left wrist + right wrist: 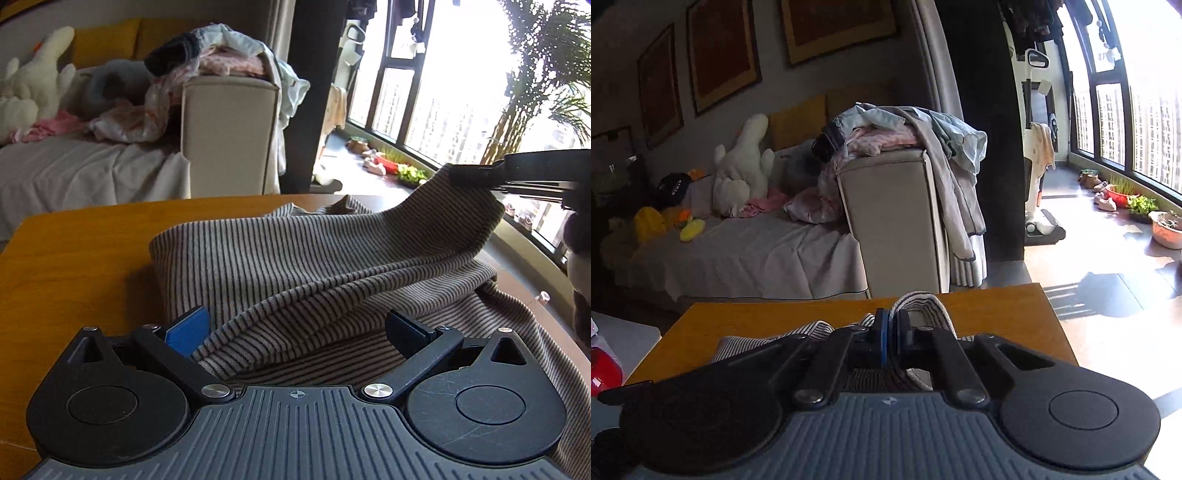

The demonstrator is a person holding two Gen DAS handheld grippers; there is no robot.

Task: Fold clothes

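A grey garment with thin dark stripes (295, 258) lies bunched on the wooden table (74, 251). My left gripper (299, 328) is low over it with its jaws wide apart. A raised fold of the cloth runs between the blue pad (186, 328) and the dark pad (410, 332), and neither pad presses on it. In the left wrist view my right gripper (465, 175) holds one edge of the garment up at the right, so the cloth slopes down from it. In the right wrist view the right gripper (889, 325) is shut on a striped edge of the garment (923, 306) above the table (775, 317).
Beyond the table stands a sofa (229, 122) with a pile of clothes (229, 55) on its arm and a white plush toy (742, 166) on the seat. Plant pots (1167, 229) line the window at the right. A red object (602, 369) sits at the table's left.
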